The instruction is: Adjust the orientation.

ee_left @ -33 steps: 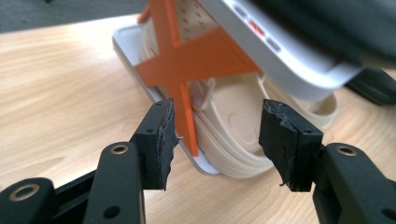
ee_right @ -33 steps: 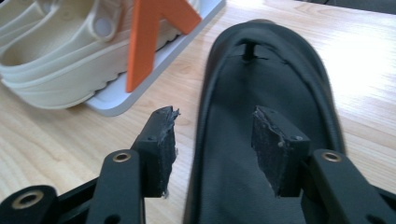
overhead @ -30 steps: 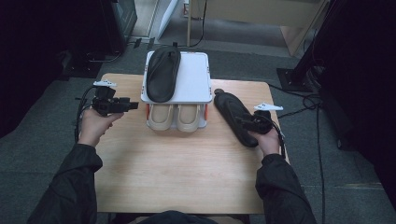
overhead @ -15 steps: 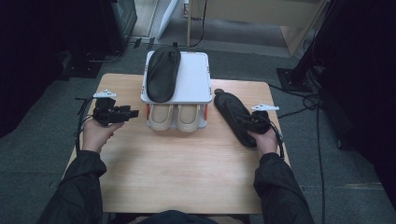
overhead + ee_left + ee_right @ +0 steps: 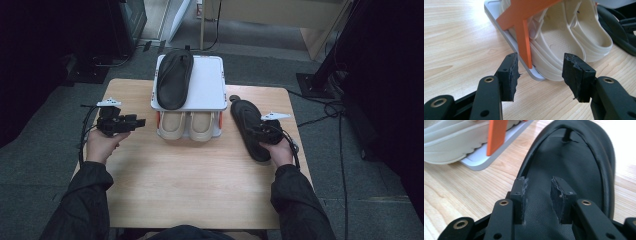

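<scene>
Near the table's (image 5: pixel 200 185) left edge, the left gripper (image 5: pixel 134 121) hovers with jaws apart and nothing between them, aimed at beige clogs (image 5: pixel 189 125) on a shoe rack's (image 5: pixel 210 85) lower shelf. Near the right edge lies a black slipper (image 5: pixel 247 125); the right gripper's (image 5: pixel 539 195) jaws, just closing, stand narrowly apart above its insole.

Black slipper (image 5: pixel 248 128), cream shoes (image 5: pixel 189 124), white rack (image 5: pixel 211 84) with orange struts (image 5: pixel 523 37), pale, perhaps birch, woodgrain table (image 5: pixel 195 180)
</scene>
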`<act>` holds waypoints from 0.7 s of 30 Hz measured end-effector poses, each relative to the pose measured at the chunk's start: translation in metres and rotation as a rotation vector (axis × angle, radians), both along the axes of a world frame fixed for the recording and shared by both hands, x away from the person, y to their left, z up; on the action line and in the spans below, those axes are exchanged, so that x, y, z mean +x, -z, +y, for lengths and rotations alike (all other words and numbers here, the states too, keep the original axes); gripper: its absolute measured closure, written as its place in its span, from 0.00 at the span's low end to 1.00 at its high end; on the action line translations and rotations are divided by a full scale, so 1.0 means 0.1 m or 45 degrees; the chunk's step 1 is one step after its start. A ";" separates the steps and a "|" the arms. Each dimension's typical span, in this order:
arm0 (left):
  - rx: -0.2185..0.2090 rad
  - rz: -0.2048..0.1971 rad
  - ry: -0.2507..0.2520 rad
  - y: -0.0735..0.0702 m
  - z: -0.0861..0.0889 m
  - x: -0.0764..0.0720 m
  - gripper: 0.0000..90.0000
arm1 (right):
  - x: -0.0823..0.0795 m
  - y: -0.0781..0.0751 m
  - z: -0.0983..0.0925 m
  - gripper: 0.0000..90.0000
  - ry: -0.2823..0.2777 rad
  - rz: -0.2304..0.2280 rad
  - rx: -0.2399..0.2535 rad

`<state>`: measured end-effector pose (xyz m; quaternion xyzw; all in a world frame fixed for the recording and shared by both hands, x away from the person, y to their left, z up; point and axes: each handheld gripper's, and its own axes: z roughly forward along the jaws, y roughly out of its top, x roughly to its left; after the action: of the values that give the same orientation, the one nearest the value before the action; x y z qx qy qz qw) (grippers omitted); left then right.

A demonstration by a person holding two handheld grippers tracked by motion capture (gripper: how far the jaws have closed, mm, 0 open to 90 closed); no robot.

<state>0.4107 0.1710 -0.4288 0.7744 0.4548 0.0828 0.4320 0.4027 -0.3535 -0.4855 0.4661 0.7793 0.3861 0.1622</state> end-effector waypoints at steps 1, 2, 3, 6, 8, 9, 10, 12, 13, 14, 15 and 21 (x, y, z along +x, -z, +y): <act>0.003 0.000 0.002 0.01 -0.01 0.00 0.52 | 0.00 0.00 0.02 0.72 -0.008 0.002 0.004; 0.003 0.001 0.006 0.01 -0.01 0.00 0.52 | -0.01 0.00 0.04 0.71 -0.014 0.007 0.014; 0.004 0.007 0.012 0.01 -0.02 0.01 0.52 | -0.01 -0.01 0.07 0.71 -0.024 0.010 0.024; 0.011 0.023 0.026 0.03 -0.04 0.01 0.52 | -0.01 0.00 0.11 0.70 -0.034 0.017 0.029; 0.014 0.025 0.030 0.03 -0.05 0.01 0.52 | -0.01 0.00 0.13 0.70 -0.037 0.019 0.037; 0.010 0.022 0.029 0.03 -0.05 0.01 0.52 | -0.01 0.00 0.15 0.70 -0.035 0.029 0.049; 0.007 0.019 0.030 0.03 -0.05 0.01 0.52 | 0.00 0.00 0.16 0.70 -0.036 0.031 0.059; 0.005 0.018 0.031 0.03 -0.05 0.01 0.52 | 0.00 0.01 0.18 0.69 -0.042 0.038 0.081; 0.008 0.018 0.030 0.03 -0.05 0.01 0.52 | 0.00 0.00 0.20 0.69 -0.044 0.037 0.080; 0.010 0.020 0.033 0.03 -0.05 0.01 0.52 | -0.01 0.00 0.22 0.69 -0.048 0.036 0.080; 0.011 0.020 0.032 0.03 -0.05 0.01 0.52 | -0.01 0.00 0.23 0.68 -0.052 0.038 0.076; 0.010 0.026 0.037 0.04 -0.05 0.02 0.52 | -0.01 -0.01 0.24 0.67 -0.043 0.042 0.072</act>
<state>0.4122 0.1661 -0.4327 0.7834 0.4475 0.0705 0.4256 0.4020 -0.3293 -0.4847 0.4635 0.7785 0.4029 0.1297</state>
